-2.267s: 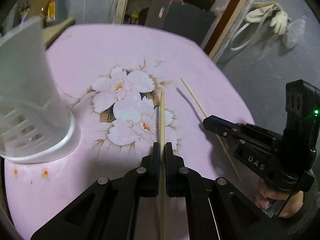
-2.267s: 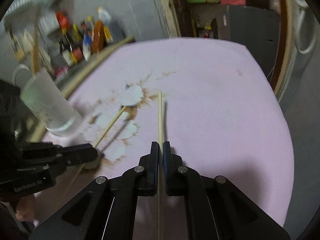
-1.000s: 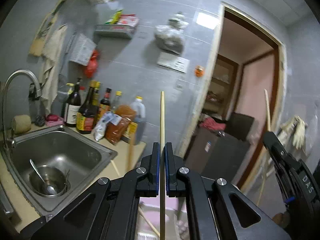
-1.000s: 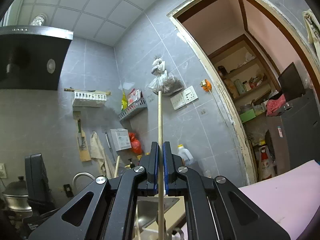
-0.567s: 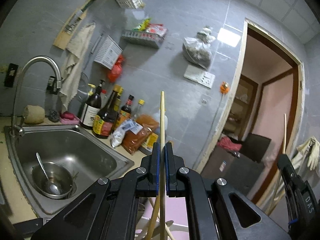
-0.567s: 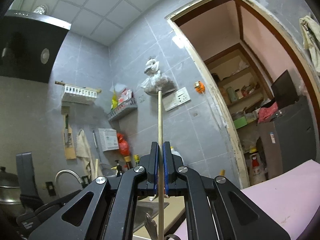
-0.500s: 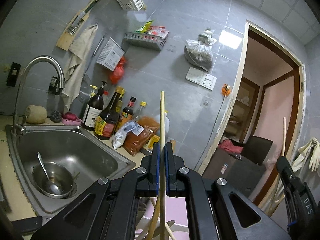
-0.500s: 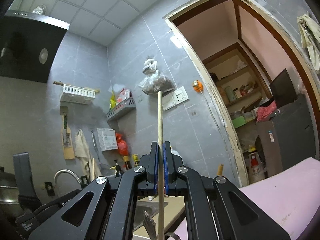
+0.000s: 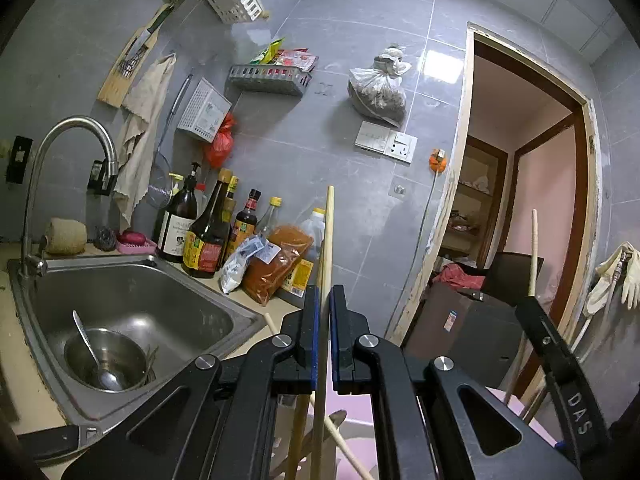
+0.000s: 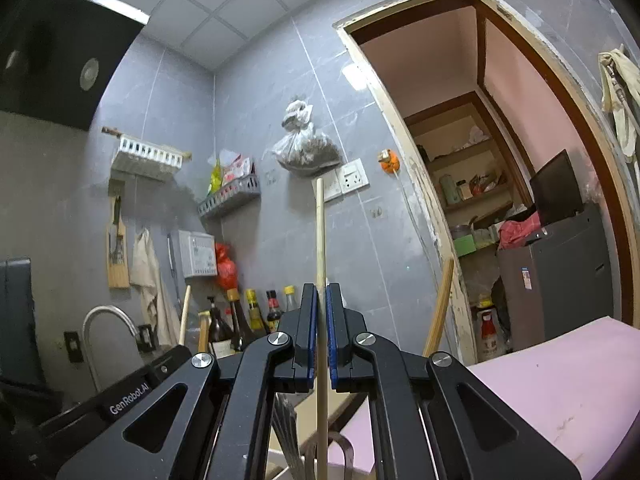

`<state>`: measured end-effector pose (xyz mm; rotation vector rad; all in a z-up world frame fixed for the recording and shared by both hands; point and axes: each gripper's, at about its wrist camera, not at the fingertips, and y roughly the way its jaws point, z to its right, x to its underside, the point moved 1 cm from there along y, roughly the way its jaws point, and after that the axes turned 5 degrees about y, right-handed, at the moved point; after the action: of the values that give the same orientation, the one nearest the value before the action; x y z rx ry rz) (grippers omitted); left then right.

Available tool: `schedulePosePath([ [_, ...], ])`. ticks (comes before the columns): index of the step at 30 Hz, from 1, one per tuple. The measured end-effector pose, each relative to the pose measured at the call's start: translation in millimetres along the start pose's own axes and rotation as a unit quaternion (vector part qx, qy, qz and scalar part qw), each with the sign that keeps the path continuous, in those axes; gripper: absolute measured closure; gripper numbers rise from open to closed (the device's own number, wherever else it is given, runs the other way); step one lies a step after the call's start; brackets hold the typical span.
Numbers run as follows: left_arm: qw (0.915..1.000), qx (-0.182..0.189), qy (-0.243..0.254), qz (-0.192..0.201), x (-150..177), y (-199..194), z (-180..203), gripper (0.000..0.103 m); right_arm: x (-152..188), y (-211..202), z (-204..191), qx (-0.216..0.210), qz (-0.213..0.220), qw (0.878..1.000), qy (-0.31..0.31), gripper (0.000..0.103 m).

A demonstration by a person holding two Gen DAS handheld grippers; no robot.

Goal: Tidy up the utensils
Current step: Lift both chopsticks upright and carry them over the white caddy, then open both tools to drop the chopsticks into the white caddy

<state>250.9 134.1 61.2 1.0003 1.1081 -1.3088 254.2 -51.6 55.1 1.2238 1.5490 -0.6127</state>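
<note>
Sink side: steel sink (image 9: 132,300) at lower left holds a bowl and spoon (image 9: 105,360); sauce bottles (image 9: 208,232) line the grey tiled wall behind.
Below the jaws: other wooden sticks (image 9: 298,432) crowd the bottom centre, partly hidden.
Left gripper (image 9: 325,320): jaws pressed on a pale wooden chopstick (image 9: 328,240) standing upright, centre frame.
Right gripper (image 10: 322,312): pinching a second chopstick (image 10: 320,232), also upright, over the pink table (image 10: 560,380) at lower right.

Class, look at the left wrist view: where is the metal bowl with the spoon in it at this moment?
The metal bowl sits at lower left in the left wrist view, on the bottom of the steel sink, below the faucet and left of the sauce bottles.
</note>
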Motion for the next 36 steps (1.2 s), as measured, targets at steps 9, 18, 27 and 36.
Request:
schedulePosePath([
  [9,0.9992,0.002,0.019,-0.034,15.6,2.5,5.4,0.1,7.9,0.4,-2.5,-0.002,-0.03,0.999,-0.02,0.1],
  [18,0.9959,0.007,0.012,-0.089,24.8,-3.3,4.0,0.099,8.3,-3.9,-0.6,-0.01,-0.073,0.997,-0.023,0.099],
  [27,0.9913,0.032,0.006,-0.128,22.8,-16.8,5.8,0.091,-1.3,-21.5,-4.1,-0.018,-0.085,0.996,-0.031,0.088],
  [36,0.9896,0.032,-0.001,-0.141,15.7,-41.5,12.5,0.072,-17.1,-43.9,3.2,-0.012,-0.109,0.994,-0.028,0.075],
])
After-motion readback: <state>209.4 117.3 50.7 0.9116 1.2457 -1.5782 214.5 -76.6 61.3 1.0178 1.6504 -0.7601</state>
